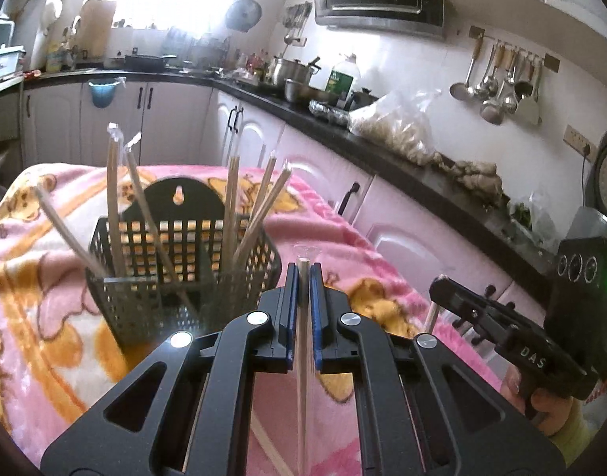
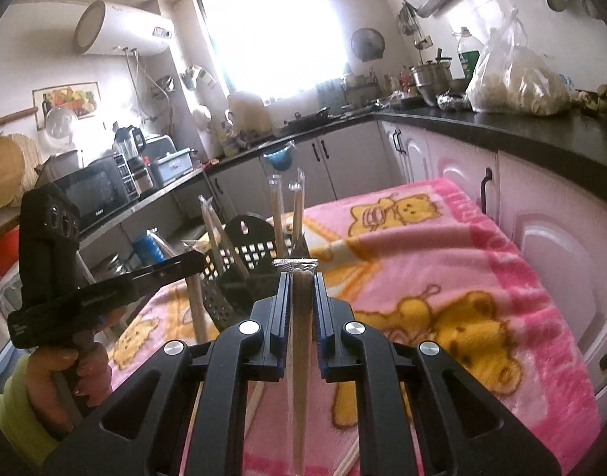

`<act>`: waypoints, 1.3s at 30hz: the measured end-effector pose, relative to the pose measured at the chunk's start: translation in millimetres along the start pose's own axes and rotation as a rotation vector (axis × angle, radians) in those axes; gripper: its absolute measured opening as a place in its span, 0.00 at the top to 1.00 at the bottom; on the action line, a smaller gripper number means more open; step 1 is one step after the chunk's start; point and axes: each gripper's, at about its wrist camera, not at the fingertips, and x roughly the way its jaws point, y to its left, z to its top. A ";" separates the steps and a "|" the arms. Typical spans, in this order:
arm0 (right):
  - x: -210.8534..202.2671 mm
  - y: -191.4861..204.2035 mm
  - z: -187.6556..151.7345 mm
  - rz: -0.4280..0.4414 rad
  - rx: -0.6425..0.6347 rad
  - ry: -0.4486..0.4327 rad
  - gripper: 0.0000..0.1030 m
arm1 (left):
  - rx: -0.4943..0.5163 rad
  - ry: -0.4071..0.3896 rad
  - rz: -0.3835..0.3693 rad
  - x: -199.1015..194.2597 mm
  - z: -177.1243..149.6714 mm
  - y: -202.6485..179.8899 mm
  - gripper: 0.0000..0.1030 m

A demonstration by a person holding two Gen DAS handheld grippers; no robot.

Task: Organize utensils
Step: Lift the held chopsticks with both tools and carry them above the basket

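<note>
On the left, a black mesh basket (image 1: 184, 277) is seen standing on a pink bear-print blanket (image 1: 45, 297) that covers the counter. Several wrapped chopsticks (image 1: 115, 202) are already stood in the basket, leaning in different directions across its two compartments; that part of the task is judged done.

Just right of the basket, the left claw (image 1: 303, 277) is pressed together on one wrapped chopstick pair (image 1: 302, 357), which runs back between the jaws toward the camera, its clear wrapper tip showing ahead of the fingertips. It is held above the blanket, near the basket's right compartment but not yet over it.

Farther right, the right claw (image 2: 302, 277) is likewise pinched on a second wrapped pair (image 2: 299, 357), held above the blanket with the basket ahead and slightly to its left. From the left wrist view the right claw is seen side-on, low near the blanket's edge.

A few more chopsticks (image 2: 255, 400) are glimpsed lying on the blanket beneath the claws; their number cannot be told. So the task is judged well under way: two pairs are in hand to be dropped in, and the loose ones remain.
</note>
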 end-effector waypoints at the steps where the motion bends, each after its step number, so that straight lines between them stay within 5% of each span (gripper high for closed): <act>1: -1.8 0.1 4.3 -0.001 -0.002 -0.010 0.90 | -0.002 -0.009 -0.002 -0.4 5.0 -0.2 0.99; 27: 27.1 37.3 98.5 0.023 -0.052 -0.187 0.94 | -0.042 -0.273 0.048 -61.2 108.0 35.1 0.99; 39: 65.1 49.8 131.8 -0.011 -0.090 -0.269 0.94 | -0.075 -0.288 0.114 -54.6 118.0 69.0 0.99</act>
